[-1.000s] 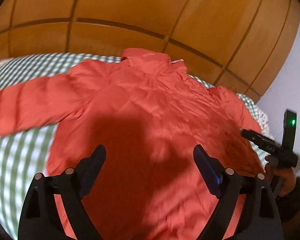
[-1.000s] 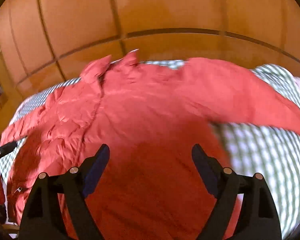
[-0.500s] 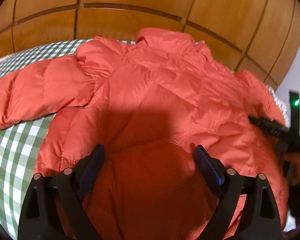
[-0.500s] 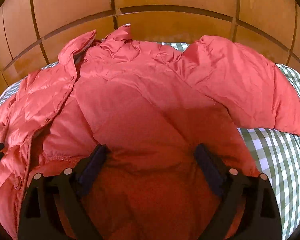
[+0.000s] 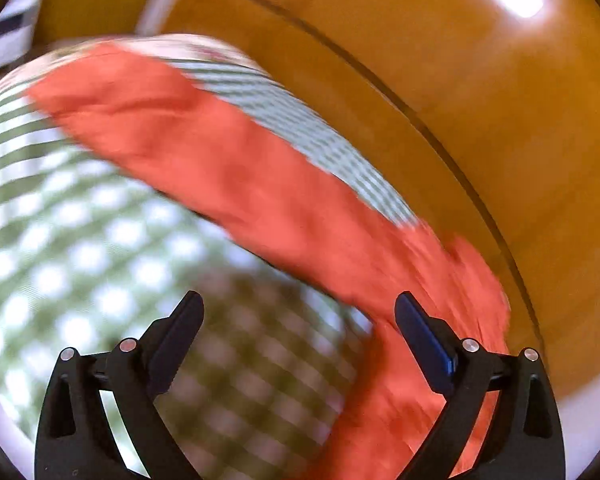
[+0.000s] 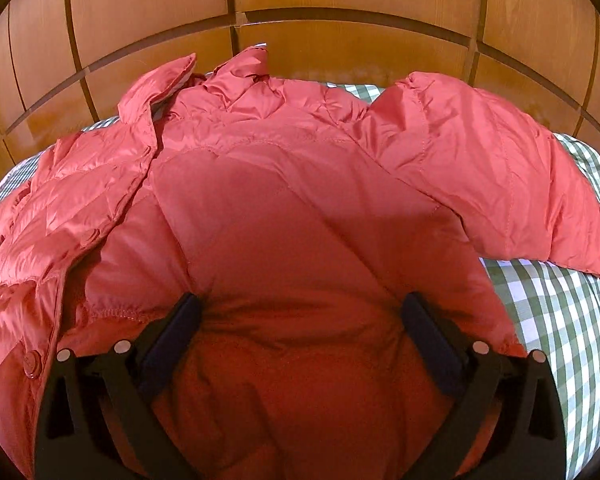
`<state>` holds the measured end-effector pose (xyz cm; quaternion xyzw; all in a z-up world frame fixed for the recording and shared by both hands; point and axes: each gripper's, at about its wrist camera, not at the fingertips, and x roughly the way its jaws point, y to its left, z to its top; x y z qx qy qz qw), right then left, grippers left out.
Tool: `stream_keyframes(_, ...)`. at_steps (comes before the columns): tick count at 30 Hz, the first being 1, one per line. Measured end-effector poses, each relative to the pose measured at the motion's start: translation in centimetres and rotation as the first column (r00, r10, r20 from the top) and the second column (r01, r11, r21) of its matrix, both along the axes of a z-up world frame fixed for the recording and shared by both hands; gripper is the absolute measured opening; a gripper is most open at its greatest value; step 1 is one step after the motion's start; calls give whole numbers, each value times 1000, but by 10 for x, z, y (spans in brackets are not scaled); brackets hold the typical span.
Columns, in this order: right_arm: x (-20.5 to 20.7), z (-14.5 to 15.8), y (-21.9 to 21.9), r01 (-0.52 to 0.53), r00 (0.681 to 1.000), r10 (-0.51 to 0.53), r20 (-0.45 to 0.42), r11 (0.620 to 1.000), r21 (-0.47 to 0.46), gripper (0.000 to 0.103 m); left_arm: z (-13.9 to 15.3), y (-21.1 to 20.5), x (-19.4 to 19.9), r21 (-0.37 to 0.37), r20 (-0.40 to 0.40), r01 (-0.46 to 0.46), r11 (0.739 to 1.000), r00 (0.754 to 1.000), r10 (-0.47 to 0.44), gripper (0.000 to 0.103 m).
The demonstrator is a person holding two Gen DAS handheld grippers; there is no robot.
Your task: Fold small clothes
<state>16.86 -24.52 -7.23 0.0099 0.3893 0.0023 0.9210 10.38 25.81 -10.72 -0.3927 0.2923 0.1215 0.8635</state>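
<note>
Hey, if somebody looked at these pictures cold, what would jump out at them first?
The red puffer jacket, spread over a green checked sheet, fills the right wrist view, its hem between the open right gripper. In the blurred left wrist view one sleeve slants across the sheet above the open left gripper. Glossy wooden panels rise behind.

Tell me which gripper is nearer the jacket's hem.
Right. The right gripper sits on the jacket at its hem; the left gripper hovers over checked bedding beside a sleeve.
</note>
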Motion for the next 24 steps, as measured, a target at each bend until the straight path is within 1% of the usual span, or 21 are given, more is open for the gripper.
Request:
stream_keyframes(2, 0, 0, 0, 0, 1000, 0, 0, 1000, -1, 101, -9, 30, -5, -43, -27, -129, 991, 991, 128, 95)
stream_keyframes(3, 0, 0, 0, 0, 1000, 0, 0, 1000, -2, 101, -13, 40, -7, -68, -24, -155, 985, 988, 154, 94)
stream_keyframes(4, 0, 0, 0, 0, 1000, 0, 0, 1000, -4, 101, -18, 54, -9, -116, 0, -188, 975, 982, 189, 94)
stream_keyframes(5, 0, 0, 0, -1, 1000, 1, 0, 1000, -1, 101, -20, 63, -9, -138, 20, -212, 967, 976, 217, 94)
stream_keyframes(9, 0, 0, 0, -1, 1000, 1, 0, 1000, -1, 101, -20, 88, -5, -143, 77, -272, 952, 956, 285, 94)
stream_keyframes(10, 0, 0, 0, -1, 1000, 1, 0, 1000, -1, 101, -23, 97, -5, -159, 97, -296, 942, 945, 314, 94)
stream_keyframes(12, 0, 0, 0, -1, 1000, 1, 1, 1000, -2, 101, -25, 110, -2, -172, 113, -326, 930, 931, 347, 94)
stream_keyframes(15, 0, -1, 0, -2, 1000, 2, 0, 1000, -1, 101, -24, 126, 5, -191, 117, -334, 923, 926, 359, 93)
stream_keyframes(16, 0, 0, -1, -2, 1000, 2, 0, 1000, -1, 101, -24, 133, 8, -201, 105, -336, 920, 926, 362, 81)
stream_keyframes(17, 0, 0, 0, -2, 1000, 2, 0, 1000, -1, 101, -25, 144, 11, -212, 86, -339, 917, 928, 363, 61)
stream_keyframes(18, 0, -1, 0, -2, 1000, 2, 0, 1000, -1, 101, -27, 148, 14, -226, 62, -341, 912, 930, 363, 49)
stream_keyframes(19, 0, -1, 0, -2, 1000, 2, 0, 1000, -2, 101, -32, 155, 14, -258, 39, -340, 904, 931, 362, 28)
stream_keyframes(20, 0, -1, 0, -2, 1000, 2, 0, 1000, -2, 101, -35, 162, 13, -300, 40, -331, 894, 933, 359, 12)
stream_keyframes(21, 1, -1, 0, -2, 1000, 2, 0, 1000, -2, 101, -36, 167, 8, -327, 49, -324, 888, 932, 358, 7)
stream_keyframes(22, 1, -1, 0, -2, 1000, 2, 0, 1000, -2, 101, -32, 172, 4, -345, 76, -319, 883, 928, 365, 5)
stream_keyframes(24, 1, -1, 0, -2, 1000, 2, 0, 1000, -3, 101, -20, 173, -3, -329, 125, -310, 892, 922, 366, 5)
